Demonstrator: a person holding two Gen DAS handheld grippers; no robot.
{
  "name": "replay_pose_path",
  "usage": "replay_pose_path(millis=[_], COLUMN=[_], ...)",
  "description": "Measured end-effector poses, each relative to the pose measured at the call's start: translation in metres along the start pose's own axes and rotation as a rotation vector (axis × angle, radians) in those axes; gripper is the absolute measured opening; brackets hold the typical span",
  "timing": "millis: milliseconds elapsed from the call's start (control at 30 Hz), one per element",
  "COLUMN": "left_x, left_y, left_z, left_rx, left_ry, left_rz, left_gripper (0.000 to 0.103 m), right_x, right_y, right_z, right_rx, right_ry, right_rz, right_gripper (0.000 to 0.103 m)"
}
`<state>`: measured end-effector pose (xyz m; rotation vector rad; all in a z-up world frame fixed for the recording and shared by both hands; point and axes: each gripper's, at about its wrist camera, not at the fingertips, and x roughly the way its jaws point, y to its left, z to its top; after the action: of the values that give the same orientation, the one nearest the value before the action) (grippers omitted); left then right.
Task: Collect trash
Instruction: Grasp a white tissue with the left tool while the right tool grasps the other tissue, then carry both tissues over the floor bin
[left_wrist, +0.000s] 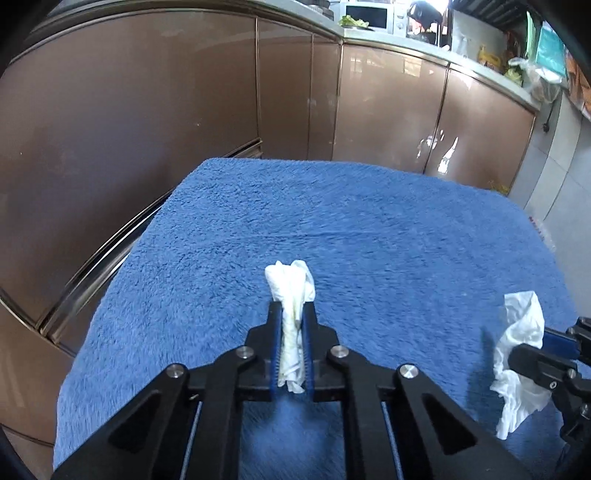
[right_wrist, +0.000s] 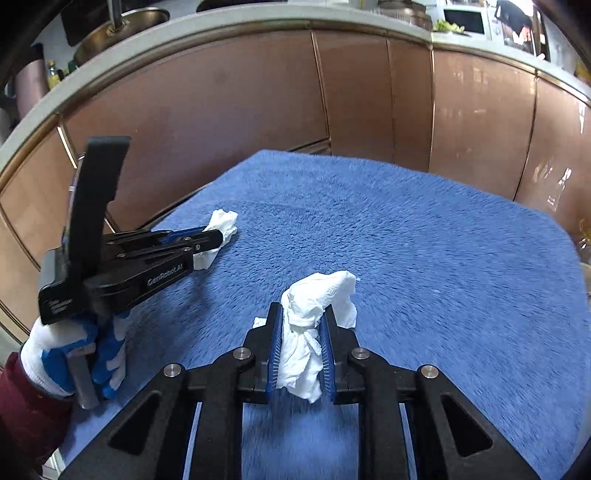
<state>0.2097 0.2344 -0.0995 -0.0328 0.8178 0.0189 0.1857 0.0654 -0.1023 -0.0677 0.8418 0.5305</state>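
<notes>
1. I have one tissue wad pinched between the fingers of my left gripper; it sticks out past the tips toward 12 o'clock, low over the blue towel.
2. The second wad is clamped the same way in my right gripper, with a loose flap hanging out at 3 o'clock of the tips. In the left view this wad shows at 4 o'clock, near the frame edge.
3. Both sets of fingers are pressed in on paper, not spread and not fully together.
4. My judgement of the step: the pick is made and the carry comes next. I would lift both straight up before going sideways, so the trailing paper does not drag on the pile of the towel and pull free.
5. The right wad looks bulkier and only partly caught, so I would keep that grip firm and avoid quick swings.
6. I cannot see any bin in either view, so the drop point is unknown to me.
7. Around: brown cabinet doors run from 9 to 2 o'clock close behind the towel; a counter above them carries a microwave and clutter at 1 o'clock.
8. The gloved hand on the left handle sits at 8 o'clock in the right view, clear of my right fingers.
</notes>
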Motion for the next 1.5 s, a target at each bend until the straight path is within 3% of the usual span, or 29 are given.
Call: replay_pose_path(millis=[400,900,1500], left_x=[-0.106,-0.201,-0.234], left_y=[-0.055,-0.149,-0.204], left_z=[-0.018,-0.044,-0.053], left_rx=[0.004,0.143,0.257], left_ry=[-0.088,-0.196,-0.251], left_rz=[-0.179,-0.183,-0.146], left_gripper=[0.009,0.009,0.009], right_x=[-0.102,-0.200,-0.240], right_y=[-0.010,-0.039,-0.071], right_z=[-0.038,-0.082,-0.112], right_rx=[0.028,0.100,0.182], right_ry=[-0.111,-0.233,-0.291], right_rz=[-0.083,-0.183,-0.178], right_gripper=[0.018,0.018,0.018])
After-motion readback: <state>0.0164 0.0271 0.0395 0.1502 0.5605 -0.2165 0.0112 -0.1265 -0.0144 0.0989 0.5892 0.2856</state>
